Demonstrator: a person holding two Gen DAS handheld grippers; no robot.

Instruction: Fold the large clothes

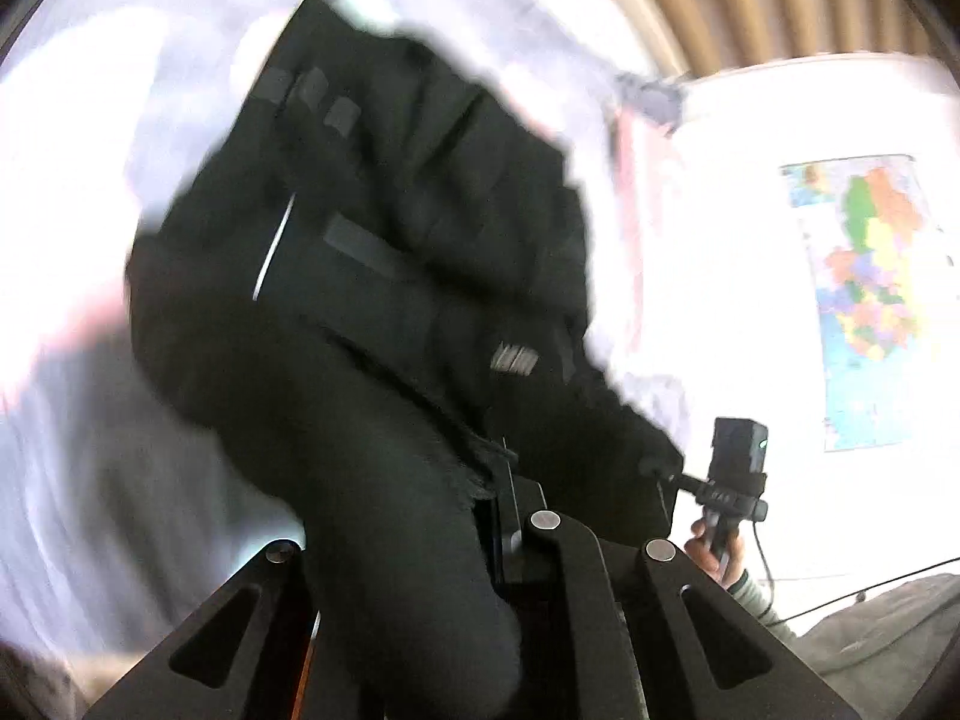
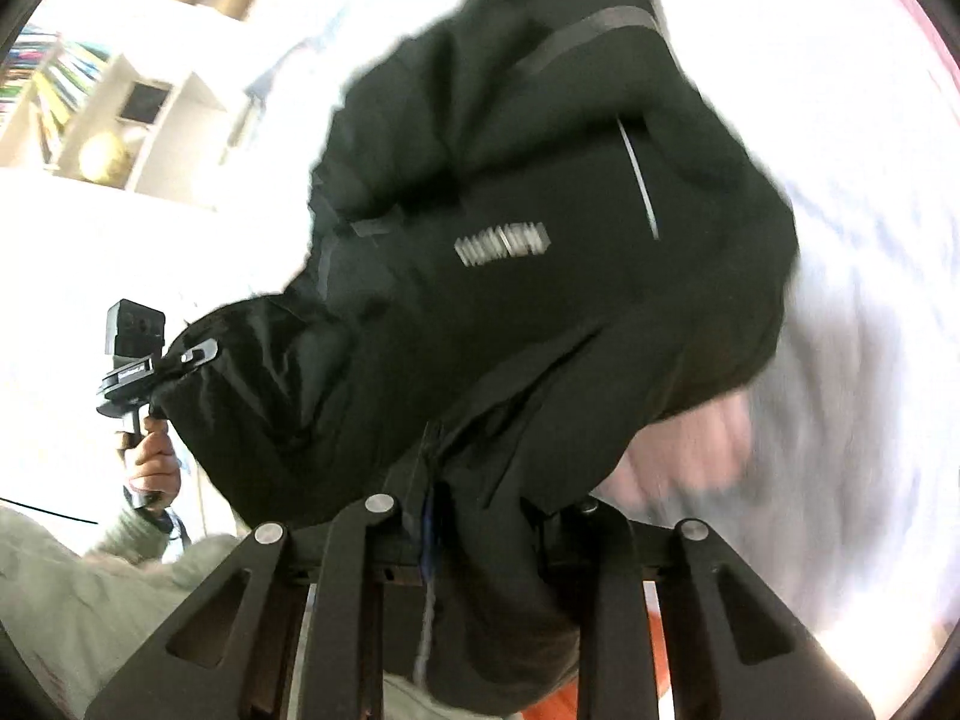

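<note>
A large black jacket (image 1: 372, 276) with grey tape strips and a small white logo hangs bunched in the air between both grippers. My left gripper (image 1: 510, 480) is shut on its edge, with cloth draped over the fingers. My right gripper (image 2: 432, 468) is shut on another edge of the jacket (image 2: 540, 252), its fingertips buried in fabric. The right gripper also shows in the left wrist view (image 1: 666, 471), clamped on the jacket's far corner. The left gripper shows in the right wrist view (image 2: 192, 354), pinching the other corner.
A pale, blurred bed sheet (image 1: 90, 420) lies below and behind the jacket. A coloured map (image 1: 870, 300) hangs on the white wall at right. A bookshelf (image 2: 78, 96) stands at the upper left of the right wrist view. The person's grey-green sleeve (image 2: 72, 576) is at the lower left.
</note>
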